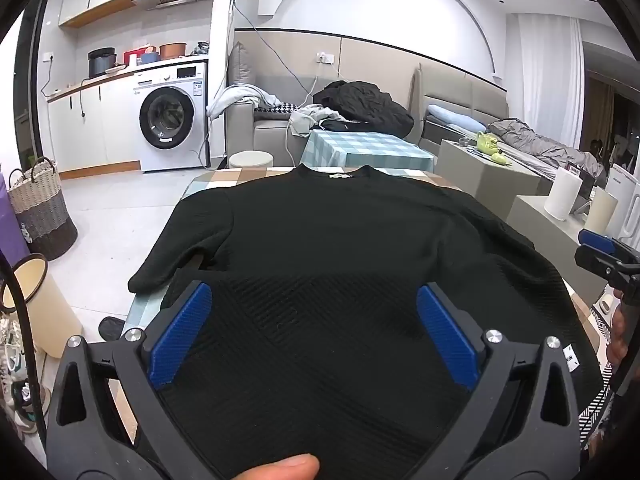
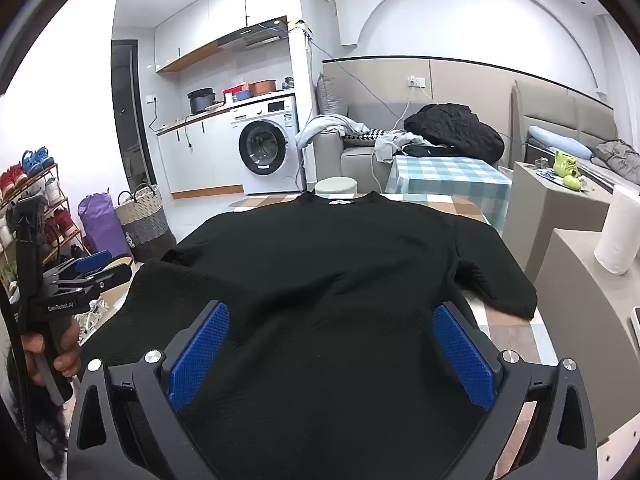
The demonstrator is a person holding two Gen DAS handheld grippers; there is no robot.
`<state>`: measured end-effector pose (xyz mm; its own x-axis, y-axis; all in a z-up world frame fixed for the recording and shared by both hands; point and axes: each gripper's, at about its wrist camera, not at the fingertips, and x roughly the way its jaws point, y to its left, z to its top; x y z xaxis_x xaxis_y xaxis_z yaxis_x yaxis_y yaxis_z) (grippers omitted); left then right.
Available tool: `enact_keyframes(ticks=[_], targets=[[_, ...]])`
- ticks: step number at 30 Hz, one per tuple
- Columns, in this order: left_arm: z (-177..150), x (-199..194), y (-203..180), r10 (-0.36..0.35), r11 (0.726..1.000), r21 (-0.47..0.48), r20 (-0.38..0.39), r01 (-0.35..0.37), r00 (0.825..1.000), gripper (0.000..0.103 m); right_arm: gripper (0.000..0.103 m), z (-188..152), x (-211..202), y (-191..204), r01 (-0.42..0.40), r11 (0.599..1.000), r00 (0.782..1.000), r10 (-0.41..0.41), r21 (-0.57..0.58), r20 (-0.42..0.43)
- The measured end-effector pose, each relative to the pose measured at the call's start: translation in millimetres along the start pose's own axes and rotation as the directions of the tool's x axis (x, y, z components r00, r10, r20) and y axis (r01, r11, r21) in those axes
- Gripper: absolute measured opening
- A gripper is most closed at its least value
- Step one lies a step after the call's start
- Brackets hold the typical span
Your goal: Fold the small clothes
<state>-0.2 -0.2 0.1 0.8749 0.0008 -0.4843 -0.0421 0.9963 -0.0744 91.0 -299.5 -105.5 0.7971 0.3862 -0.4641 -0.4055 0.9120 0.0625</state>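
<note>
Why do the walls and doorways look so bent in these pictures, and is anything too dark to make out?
Left wrist view: the fisheye lens bows straight lines and blackens the corners; the black sweater shows weave only near the left gripper. Right wrist view: same bending; the sweater reads nearly flat black beyond the right gripper; the room is evenly lit.

1. Shirt [image 1: 320, 248]: black, ribbed zigzag weave; white neck label [image 1: 339, 176].
2. Pads [image 1: 182, 334]: blue, cross-hatched.
3. Tablecloth [image 2: 516, 334]: tan, white and pale blue checks.
4. Far cloth [image 2: 448, 178]: teal-white check.
5. Basket [image 2: 144, 220]: cream over grey.
6. Bag [image 2: 98, 220]: purple.
</note>
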Motion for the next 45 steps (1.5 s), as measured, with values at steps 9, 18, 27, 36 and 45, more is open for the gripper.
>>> enact_keyframes(ticks=[9, 18, 27, 36, 45], targets=[[0.0, -0.3, 0.3, 0.0, 1.0, -0.008, -0.007, 0.0, 1.0, 0.102, 0.103, -2.8, -0.8, -2.4, 0.005, 1.0, 1.0, -0.005, 0.008, 0.002], [-0.1, -0.4, 0.4, 0.001, 1.0, -0.009, -0.011, -0.001, 1.0, 0.102, 0.103, -1.0, -4.0, -2.4, 0.009, 1.0, 1.0, -0.009, 0.013, 0.0], [-0.2, -0.8, 0.7, 0.002, 1.0, -0.013, -0.011, -0.002, 1.0, 0.102, 0.103, -5.0, -8.7, 0.9, 0.012, 1.0, 1.0, -0.013, 0.025, 0.013], [-0.9, -0.8, 3.0, -0.002, 1.0, -0.019, -0.014, 0.002, 1.0, 0.102, 0.103, 0.0, -7.5, -0.8, 0.02, 0.999, 1.0, -0.02, 0.028, 0.002], [-1.3, 0.0, 4.4, 0.002, 1.0, -0.022, -0.017, -0.003, 1.0, 0.102, 0.103, 2.5, -11.2, -2.9, 0.016, 0.999, 1.0, -0.017, 0.044, 0.021]])
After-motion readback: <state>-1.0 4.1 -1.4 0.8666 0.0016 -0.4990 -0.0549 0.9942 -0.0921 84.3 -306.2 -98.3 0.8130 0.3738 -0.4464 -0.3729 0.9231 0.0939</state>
